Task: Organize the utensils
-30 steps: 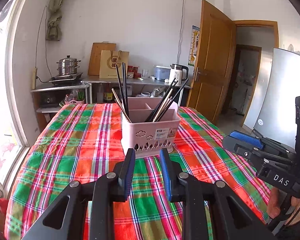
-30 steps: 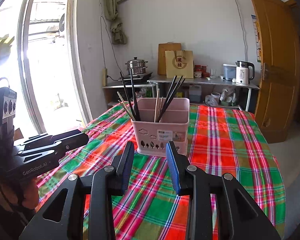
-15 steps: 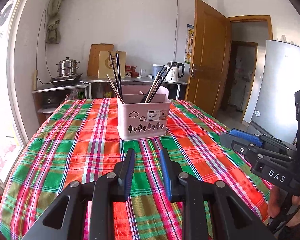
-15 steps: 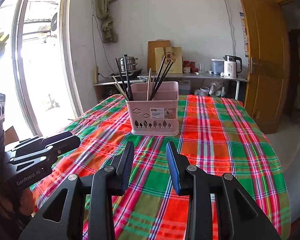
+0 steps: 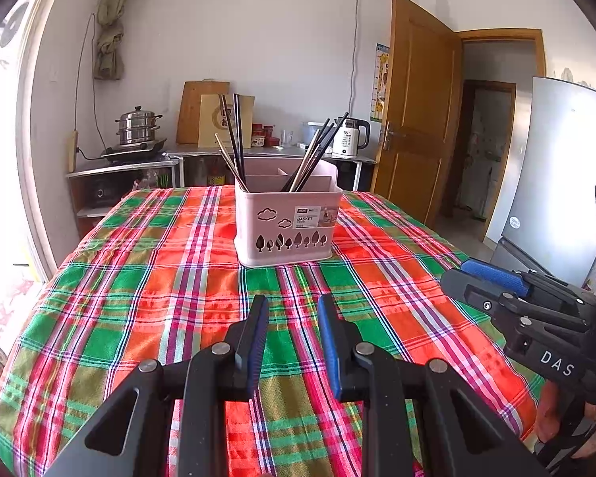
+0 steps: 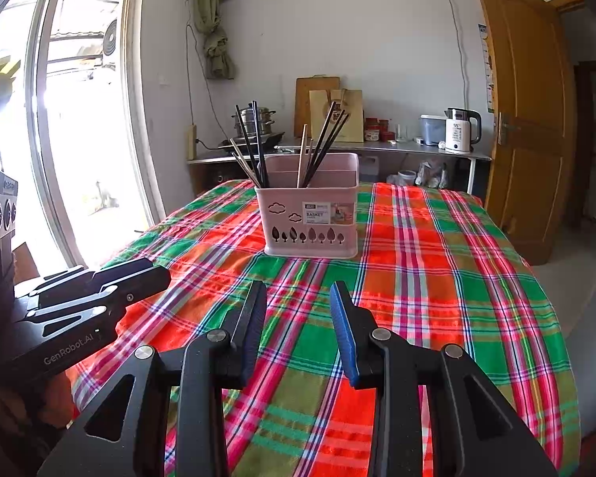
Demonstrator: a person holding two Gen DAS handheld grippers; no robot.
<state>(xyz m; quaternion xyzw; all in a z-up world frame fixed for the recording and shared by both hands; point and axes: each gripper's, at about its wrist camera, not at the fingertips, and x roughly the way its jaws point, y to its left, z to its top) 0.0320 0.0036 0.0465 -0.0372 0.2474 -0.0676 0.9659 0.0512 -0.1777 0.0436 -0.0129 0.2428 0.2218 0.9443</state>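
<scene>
The left gripper [image 5: 293,310] hangs over the near part of the plaid tablecloth [image 5: 151,298], its blue-padded fingers [image 5: 258,330] spread with nothing between them. Straight ahead of it, well apart, a pink basket [image 5: 286,224] stands upright on the cloth. Chopsticks [image 5: 234,139] lean out of the basket's left compartment toward the left, and a second bunch [image 5: 314,155] leans right from the middle compartment; how many are in each bunch is hard to count from here. To this gripper's right, at about the same depth, the right gripper [image 5: 480,278] shows side-on above the cloth's edge.

The right gripper [image 6: 298,302] is likewise parted and holds nothing, hovering above the cloth. The basket [image 6: 310,214] sits ahead of it, very slightly right of the gap between its fingers, clear of both tips. The left gripper [image 6: 139,278] lies off to its left, low over the table's left edge.

Beyond the basket, a kettle [image 6: 461,129] and a steamer pot [image 5: 137,125] stand on a counter [image 6: 397,147] against the far wall.
</scene>
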